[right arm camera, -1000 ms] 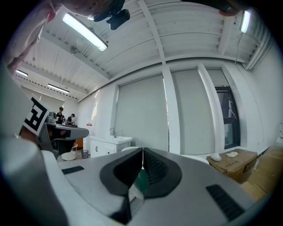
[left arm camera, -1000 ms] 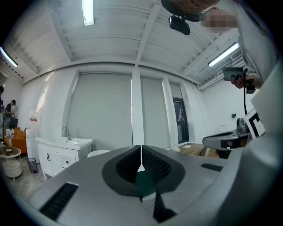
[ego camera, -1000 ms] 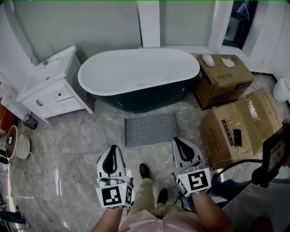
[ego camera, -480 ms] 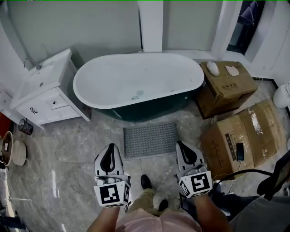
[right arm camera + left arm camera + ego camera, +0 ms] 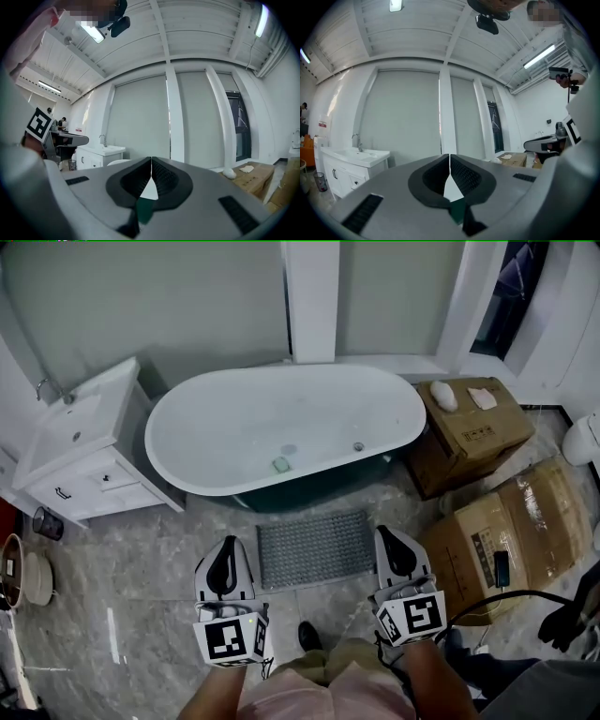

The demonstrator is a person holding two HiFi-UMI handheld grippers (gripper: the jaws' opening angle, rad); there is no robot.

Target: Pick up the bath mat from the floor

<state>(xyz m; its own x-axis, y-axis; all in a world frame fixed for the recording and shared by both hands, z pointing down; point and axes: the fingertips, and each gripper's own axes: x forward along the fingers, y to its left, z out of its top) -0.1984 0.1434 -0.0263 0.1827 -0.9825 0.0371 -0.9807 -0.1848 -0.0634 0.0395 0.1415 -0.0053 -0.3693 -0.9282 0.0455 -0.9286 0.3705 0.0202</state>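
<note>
Here, ribbed grey rectangular bath mat (image 5: 315, 547), marble floor (image 5: 141, 577).

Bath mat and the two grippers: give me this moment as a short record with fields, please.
Bath mat: grey, flat on the floor in front of the bathtub, not held
Left gripper: shut, empty, by the mat's left edge in the head view
Right gripper: shut, empty, by the mat's right edge in the head view
Gripper aim: both look level at the far wall, not down at the mat
Nearby: vanity cabinet to the left, cardboard boxes to the right
Task step: pick-up not yet begun
</note>
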